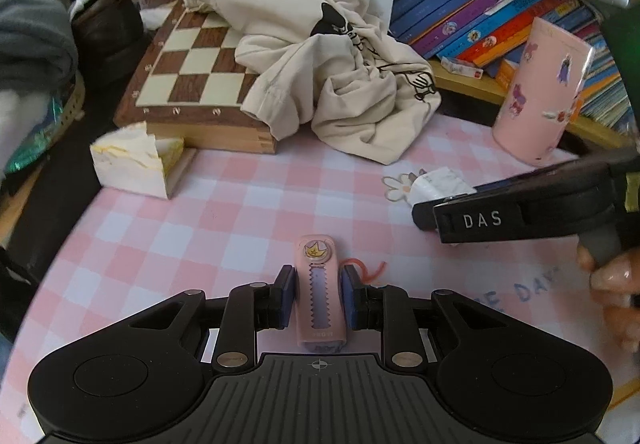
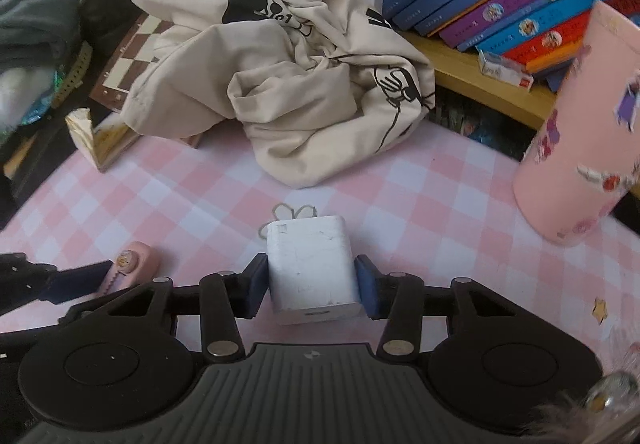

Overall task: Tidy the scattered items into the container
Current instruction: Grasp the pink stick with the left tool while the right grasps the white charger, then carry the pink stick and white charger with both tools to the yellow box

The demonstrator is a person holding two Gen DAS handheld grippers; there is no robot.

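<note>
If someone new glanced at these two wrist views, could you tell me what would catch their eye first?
Probably the two small things in the claws: the left claw is shut on a pink correction-tape dispenser lying on the pink checked cloth, and the right claw has a white charger block between its pads. Behind them, a crumpled cream garment spills off a chessboard, and a tall pink cup stands to the right.

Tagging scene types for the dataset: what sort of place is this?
Most likely a child's bedroom or study desk at home. Clues: a shelf of colourful children's books, a pink checked desk mat, and a pink stickered cup beside a crumpled cream garment on a chessboard.
</note>
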